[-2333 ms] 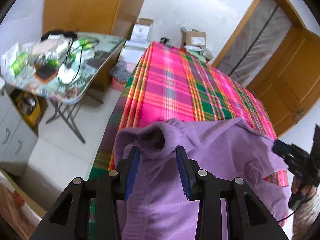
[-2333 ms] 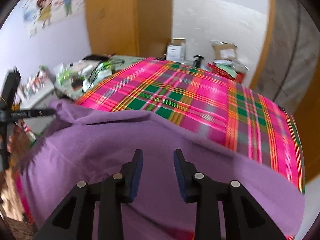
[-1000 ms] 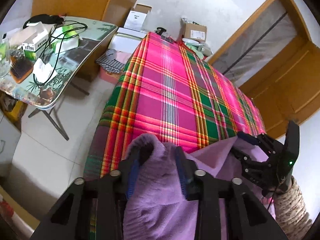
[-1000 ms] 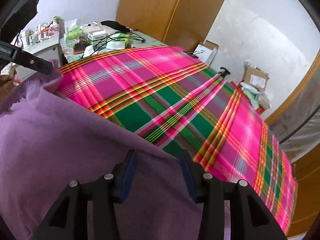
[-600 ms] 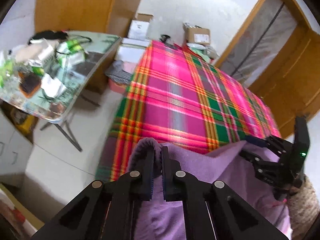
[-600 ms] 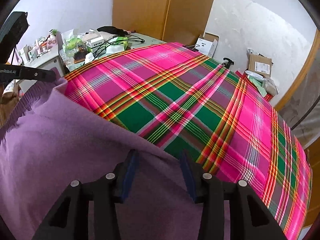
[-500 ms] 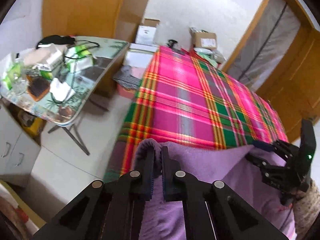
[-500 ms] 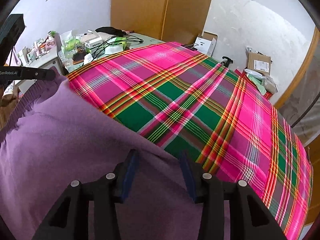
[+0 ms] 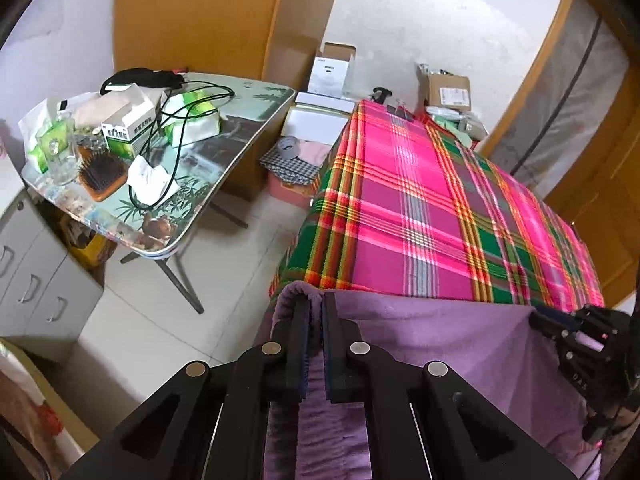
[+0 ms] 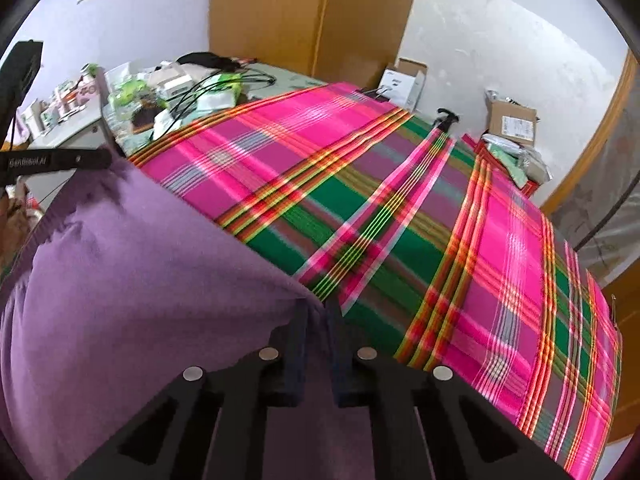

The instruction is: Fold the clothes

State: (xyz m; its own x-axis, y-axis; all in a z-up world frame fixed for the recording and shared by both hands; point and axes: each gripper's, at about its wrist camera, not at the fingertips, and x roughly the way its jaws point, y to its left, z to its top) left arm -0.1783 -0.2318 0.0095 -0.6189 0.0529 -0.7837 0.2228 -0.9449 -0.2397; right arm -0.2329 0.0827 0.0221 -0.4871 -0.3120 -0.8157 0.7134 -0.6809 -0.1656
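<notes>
A purple sweater (image 9: 440,344) hangs over the near end of a pink and green plaid cloth (image 9: 420,200) that covers a bed. My left gripper (image 9: 314,304) is shut on the sweater's rolled left edge, with fabric pinched between the pads. At the right of the left wrist view, my right gripper (image 9: 560,324) holds the other end of the same stretched edge. In the right wrist view, the right gripper (image 10: 319,308) has its jaws closing, nearly together, on the sweater (image 10: 140,280) where its edge meets the plaid cloth (image 10: 400,200). The left gripper (image 10: 60,160) shows at far left.
A folding side table (image 9: 224,152) cluttered with boxes, cables and a hairbrush stands left of the bed. Grey drawers (image 9: 36,292) sit at near left. Cardboard boxes (image 9: 448,90) lie on the floor beyond the bed, by a wooden wardrobe (image 9: 200,12).
The left jaws went from apart to shut on the sweater's edge. The right jaws came together from wide open onto the fabric. The sweater's top edge is now pulled straight between the two grippers.
</notes>
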